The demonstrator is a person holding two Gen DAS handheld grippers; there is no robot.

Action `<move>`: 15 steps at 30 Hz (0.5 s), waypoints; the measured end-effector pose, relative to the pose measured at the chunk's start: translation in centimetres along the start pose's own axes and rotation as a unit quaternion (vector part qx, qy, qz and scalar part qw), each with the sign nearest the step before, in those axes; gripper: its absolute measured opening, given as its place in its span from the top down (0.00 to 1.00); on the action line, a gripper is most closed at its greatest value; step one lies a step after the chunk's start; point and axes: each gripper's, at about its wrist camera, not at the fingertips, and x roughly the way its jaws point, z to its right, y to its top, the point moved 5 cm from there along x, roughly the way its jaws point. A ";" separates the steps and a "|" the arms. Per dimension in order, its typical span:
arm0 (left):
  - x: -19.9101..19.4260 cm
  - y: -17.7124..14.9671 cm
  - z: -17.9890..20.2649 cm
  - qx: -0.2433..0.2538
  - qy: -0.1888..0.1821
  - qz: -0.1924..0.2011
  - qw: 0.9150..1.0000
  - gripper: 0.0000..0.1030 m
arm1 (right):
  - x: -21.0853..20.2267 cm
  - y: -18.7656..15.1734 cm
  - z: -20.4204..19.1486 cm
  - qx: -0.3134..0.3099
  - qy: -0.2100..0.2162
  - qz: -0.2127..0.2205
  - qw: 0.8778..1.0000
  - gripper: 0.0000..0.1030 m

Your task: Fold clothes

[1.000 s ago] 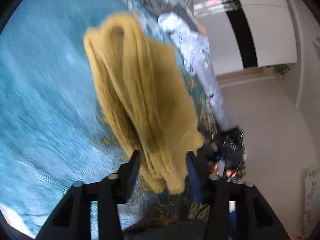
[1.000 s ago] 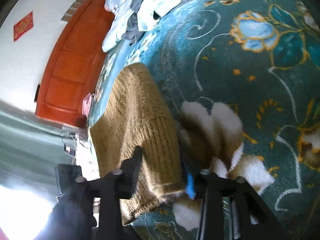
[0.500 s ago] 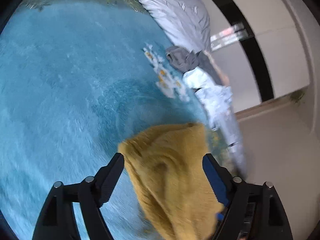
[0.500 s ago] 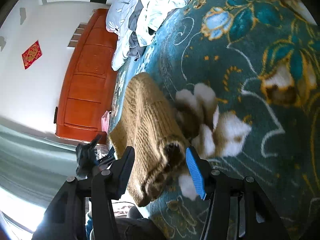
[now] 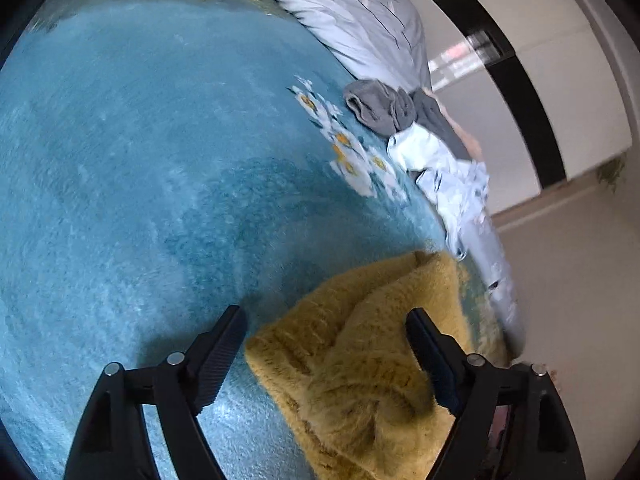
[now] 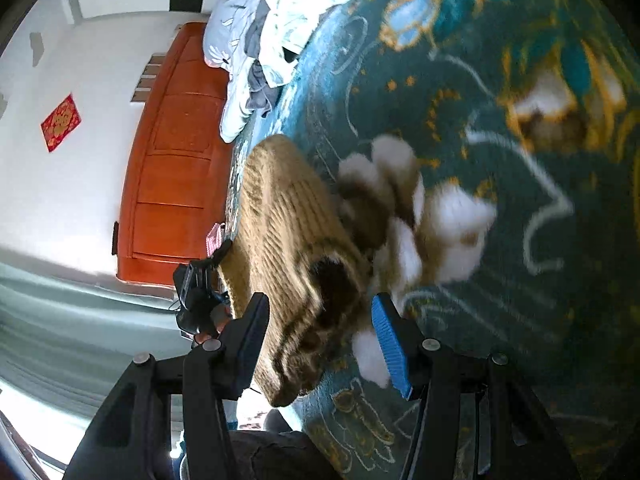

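Note:
A mustard-yellow knitted sweater lies folded on the blue floral blanket of a bed. My left gripper is open, its jaws wide apart over the sweater's near end, not holding it. In the right wrist view the same sweater lies by the bed's edge, and my right gripper is open, jaws either side of its near end without gripping.
A pile of grey and pale-blue clothes and a pale quilt lie at the far side of the bed; the pile also shows in the right wrist view. An orange wooden cabinet stands beyond the bed edge.
Both grippers have opened and let go of the sweater, which now rests on the blanket. The left gripper has lowered the hanging sweater and drawn back; the right has opened wider.

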 end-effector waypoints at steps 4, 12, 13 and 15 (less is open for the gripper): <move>0.0 -0.2 0.5 0.015 0.035 0.001 0.999 0.52 | -0.1 -0.6 0.4 0.010 0.000 0.007 1.000 0.47; -4.4 -2.7 1.1 -0.002 0.059 0.025 0.998 0.65 | 0.2 -1.8 -0.1 0.011 0.006 0.006 1.000 0.47; -5.2 -3.3 0.8 -0.011 0.060 0.027 0.998 0.66 | 0.2 -2.0 -0.2 0.010 0.007 0.006 1.000 0.47; -6.9 -4.7 -0.2 -0.039 0.057 0.029 0.997 0.66 | 0.3 -2.4 -0.4 0.006 0.007 0.006 1.000 0.47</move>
